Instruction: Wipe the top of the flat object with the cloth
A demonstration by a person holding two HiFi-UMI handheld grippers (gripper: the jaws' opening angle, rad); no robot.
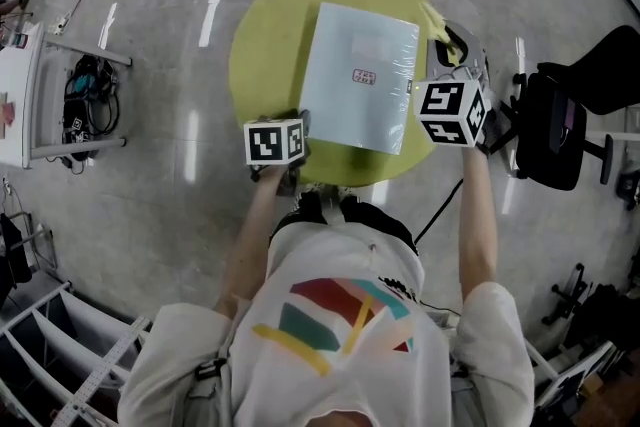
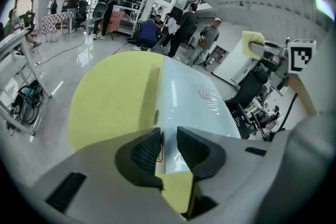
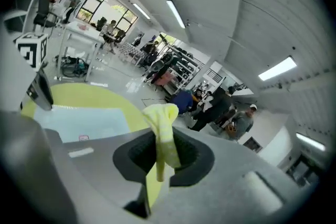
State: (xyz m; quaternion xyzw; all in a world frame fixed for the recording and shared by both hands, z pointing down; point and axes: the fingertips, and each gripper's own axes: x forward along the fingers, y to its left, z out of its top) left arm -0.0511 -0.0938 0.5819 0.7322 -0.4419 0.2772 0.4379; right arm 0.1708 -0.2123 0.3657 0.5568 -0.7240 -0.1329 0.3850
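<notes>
**One cloth (image 3: 164,118) held clear of the folder (image 1: 360,75) on the yellow table (image 1: 265,45)**

Nearest the person, the left tongs (image 2: 169,138) sit at the folder's 7 o'clock corner. Their jaws stand a narrow gap apart and are not clamped. The corner shows in the gap, with one jaw beside the folder's spine side and the other over its top.

The right tongs (image 3: 164,140) are at about 2 o'clock, just off the folder's right edge. They are closed on the pale yellow cloth, with a fold sticking up past the jaws and a tail hanging below. The cloth is up in the air, not touching the folder.

The folder is pale blue and film-wrapped, with a small red label (image 1: 365,75). It lies flat on the middle of the round table, turned slightly clockwise.

Farther out on the grey floor (image 1: 180,215), a black chair (image 1: 560,120) stands at 3 o'clock and a white rack (image 1: 85,100) with cables at 9 o'clock.
</notes>
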